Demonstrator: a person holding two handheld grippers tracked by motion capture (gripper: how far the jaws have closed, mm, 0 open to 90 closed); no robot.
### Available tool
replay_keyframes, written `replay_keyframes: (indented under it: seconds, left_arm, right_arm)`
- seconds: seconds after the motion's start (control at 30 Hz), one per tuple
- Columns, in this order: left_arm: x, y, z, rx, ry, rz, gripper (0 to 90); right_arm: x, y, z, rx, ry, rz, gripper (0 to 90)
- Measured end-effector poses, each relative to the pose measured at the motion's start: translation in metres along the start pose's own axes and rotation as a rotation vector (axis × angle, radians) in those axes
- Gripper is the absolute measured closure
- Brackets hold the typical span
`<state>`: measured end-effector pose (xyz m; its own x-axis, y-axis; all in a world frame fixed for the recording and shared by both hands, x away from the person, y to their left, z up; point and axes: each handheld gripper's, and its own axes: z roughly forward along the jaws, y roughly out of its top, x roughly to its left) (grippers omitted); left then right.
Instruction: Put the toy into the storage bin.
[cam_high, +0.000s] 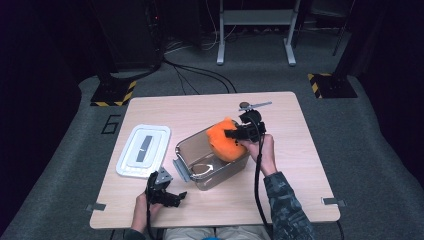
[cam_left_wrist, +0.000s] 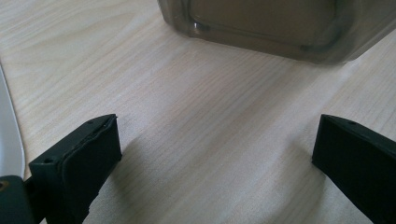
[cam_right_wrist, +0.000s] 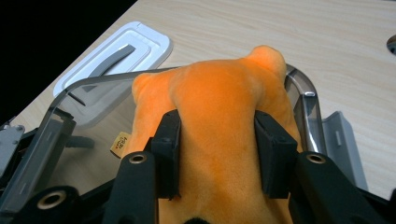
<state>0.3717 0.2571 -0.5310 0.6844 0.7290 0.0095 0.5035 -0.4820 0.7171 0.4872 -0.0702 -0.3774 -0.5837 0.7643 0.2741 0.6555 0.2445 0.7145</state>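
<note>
An orange plush toy (cam_high: 225, 140) is held over the far right end of a clear plastic box (cam_high: 192, 150), partly inside it. My right gripper (cam_high: 239, 135) is shut on the toy; in the right gripper view its two black jaws squeeze the orange plush toy (cam_right_wrist: 219, 107) above the clear box (cam_right_wrist: 93, 121). My left gripper (cam_high: 167, 196) rests on the table near the front edge, in front of the box. Seen from the left gripper view, that gripper (cam_left_wrist: 215, 154) stands open over bare wood, with the box's wall (cam_left_wrist: 261, 28) beyond.
A white lid (cam_high: 144, 150) with a grey handle lies flat left of the box, and shows again as the white lid (cam_right_wrist: 116, 56). A small dark round object with a metal rod (cam_high: 248, 105) lies behind the box. The table's right part (cam_high: 305, 150) is bare wood.
</note>
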Motion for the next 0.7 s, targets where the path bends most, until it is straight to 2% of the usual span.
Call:
replay_keyframes:
  seconds: [0.2, 0.27, 0.33, 0.47, 0.5, 0.7]
  left_arm:
    - [0.000, 0.000, 0.000, -0.001, 0.000, 0.000, 0.9]
    - [0.000, 0.000, 0.000, 0.000, 0.002, -0.001, 0.9]
    - [0.000, 0.000, 0.000, -0.001, 0.001, 0.000, 0.9]
    - [0.000, 0.000, 0.000, -0.001, 0.001, -0.001, 0.9]
    - [0.000, 0.000, 0.000, -0.003, 0.004, -0.001, 0.9]
    - [0.000, 0.000, 0.000, -0.001, 0.004, -0.001, 0.9]
  right_arm:
    - [-0.003, -0.005, 0.009, 0.028, 0.001, 0.008, 53.9]
    - [-0.003, -0.006, 0.014, 0.064, -0.017, 0.008, 47.5]
    - [-0.002, -0.006, 0.016, 0.071, -0.046, -0.008, 40.3]
    - [0.001, -0.006, 0.021, 0.101, -0.075, -0.026, 35.7]
    - [0.002, -0.007, 0.022, 0.115, -0.098, -0.042, 32.5]
    - [0.005, -0.007, 0.017, 0.109, -0.148, -0.070, 35.9]
